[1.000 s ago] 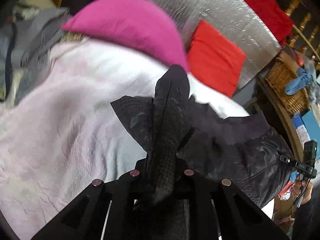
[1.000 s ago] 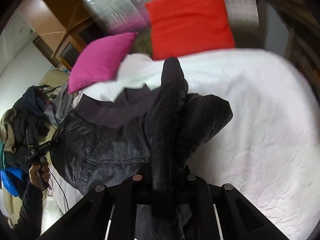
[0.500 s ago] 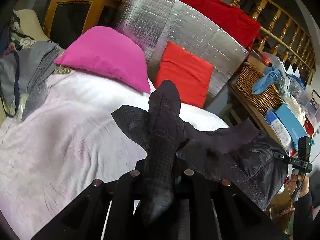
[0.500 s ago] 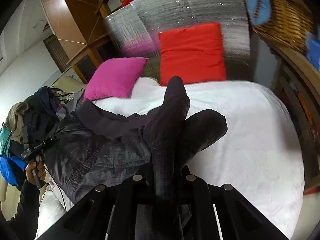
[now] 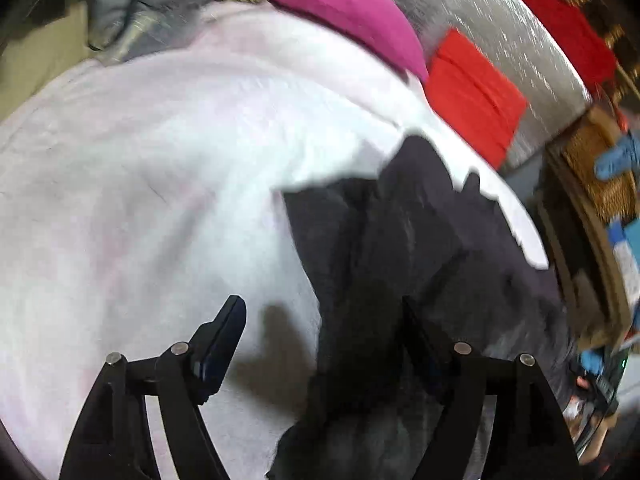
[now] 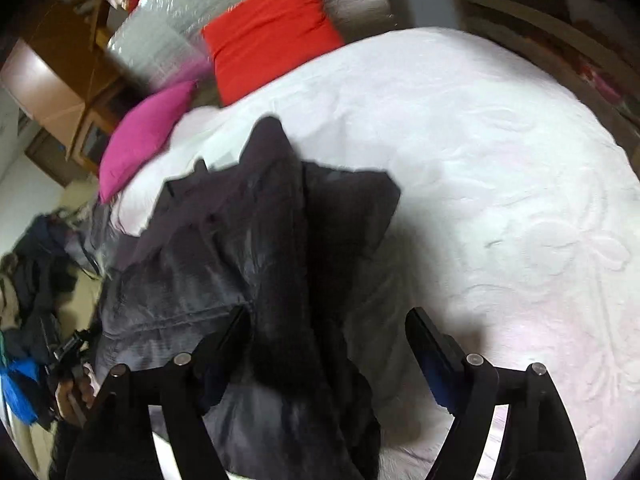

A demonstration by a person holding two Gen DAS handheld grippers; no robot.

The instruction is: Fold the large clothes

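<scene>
A large black jacket [image 5: 420, 264] lies bunched on the white bedspread [image 5: 160, 160]; it also shows in the right wrist view [image 6: 248, 264]. My left gripper [image 5: 324, 316] is open just above the bed, with the jacket's edge between its spread fingers and against the right finger. My right gripper [image 6: 328, 324] is open too, with a fold of the jacket lying between its fingers. Neither gripper holds the cloth.
A pink pillow [image 5: 344, 4] and a red pillow [image 5: 476, 96] lean on a silver headboard [image 5: 500, 12]. A wicker basket [image 5: 600, 168] stands on a shelf to the right. A pile of clothes [image 6: 36, 280] lies left of the bed. White bedspread [image 6: 500, 184] stretches to the right.
Both grippers were shut on the black jacket and held it up. Now both are open, lower over the bed, and the jacket has dropped onto the bedspread.
</scene>
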